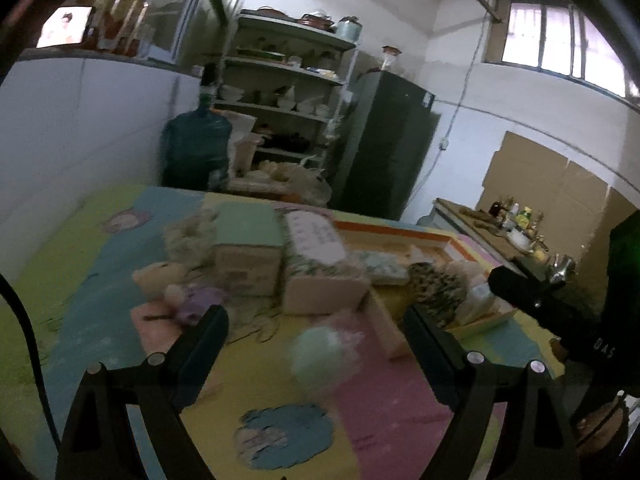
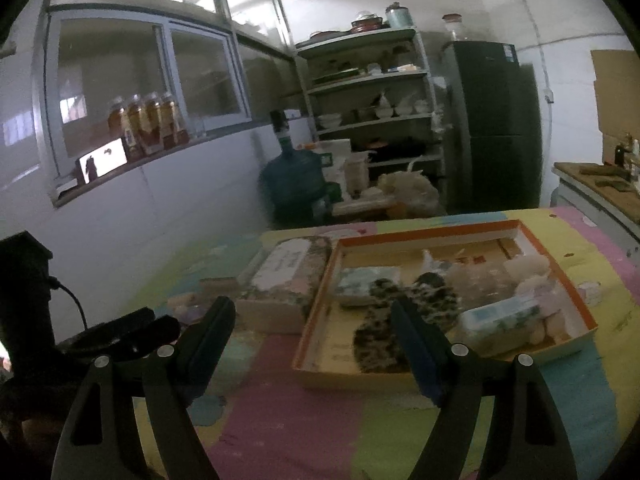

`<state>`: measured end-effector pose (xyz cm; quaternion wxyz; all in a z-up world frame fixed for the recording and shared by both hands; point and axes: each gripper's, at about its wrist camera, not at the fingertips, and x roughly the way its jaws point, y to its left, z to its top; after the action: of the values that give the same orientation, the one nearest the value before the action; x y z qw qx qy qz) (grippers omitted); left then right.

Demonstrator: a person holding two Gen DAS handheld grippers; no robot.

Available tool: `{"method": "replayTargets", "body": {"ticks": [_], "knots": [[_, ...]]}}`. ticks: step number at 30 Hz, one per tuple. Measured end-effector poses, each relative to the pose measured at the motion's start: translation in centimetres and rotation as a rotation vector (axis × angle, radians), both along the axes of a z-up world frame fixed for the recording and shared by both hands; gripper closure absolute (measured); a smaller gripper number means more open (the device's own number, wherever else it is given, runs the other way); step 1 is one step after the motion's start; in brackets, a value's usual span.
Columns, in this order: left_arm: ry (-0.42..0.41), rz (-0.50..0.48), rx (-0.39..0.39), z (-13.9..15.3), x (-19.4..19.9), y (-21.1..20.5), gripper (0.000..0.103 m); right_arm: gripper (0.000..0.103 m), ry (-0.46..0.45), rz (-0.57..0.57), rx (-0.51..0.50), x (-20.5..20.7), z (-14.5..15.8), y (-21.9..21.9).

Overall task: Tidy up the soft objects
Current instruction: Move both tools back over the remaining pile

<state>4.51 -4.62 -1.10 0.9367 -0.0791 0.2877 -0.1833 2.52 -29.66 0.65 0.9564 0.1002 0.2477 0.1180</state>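
1. Though both views are blurred, the left gripper clearly stands spread wide with nothing between its fingers; the right gripper is also apart and empty.
2. Low centre of the left view, a pale green puffball lies on the pastel mat, between the left fingers as the camera sees it, but not touched.
3. Left of centre in that view, a purple plush and a cream toy sit near two small boxes.
4. Right of centre in the right view, an orange-rimmed tray already holds a spotted cloth, a pale plush and a tissue pack.
5. Handling, as I judge it: the puffball looks light and squashy, likely to roll or spring away; pinch across its middle, closing well in.
6. Only the left view shows the puffball and loose toys; only the right view shows the tray's whole interior and its free near-left corner.
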Motion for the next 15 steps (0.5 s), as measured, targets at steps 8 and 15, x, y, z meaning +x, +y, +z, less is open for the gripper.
{"method": "replayTargets", "body": {"ticks": [8, 15], "knots": [[-0.026, 0.085, -0.035, 0.2, -1.1, 4.5, 0.014, 0.022, 0.021, 0.044, -0.007, 0.3, -0.2, 3.3], [0.005, 0.138, -0.020, -0.8, -0.5, 7.0, 0.014, 0.022, 0.038, 0.090, -0.019, 0.6, -0.7, 6.0]]}}
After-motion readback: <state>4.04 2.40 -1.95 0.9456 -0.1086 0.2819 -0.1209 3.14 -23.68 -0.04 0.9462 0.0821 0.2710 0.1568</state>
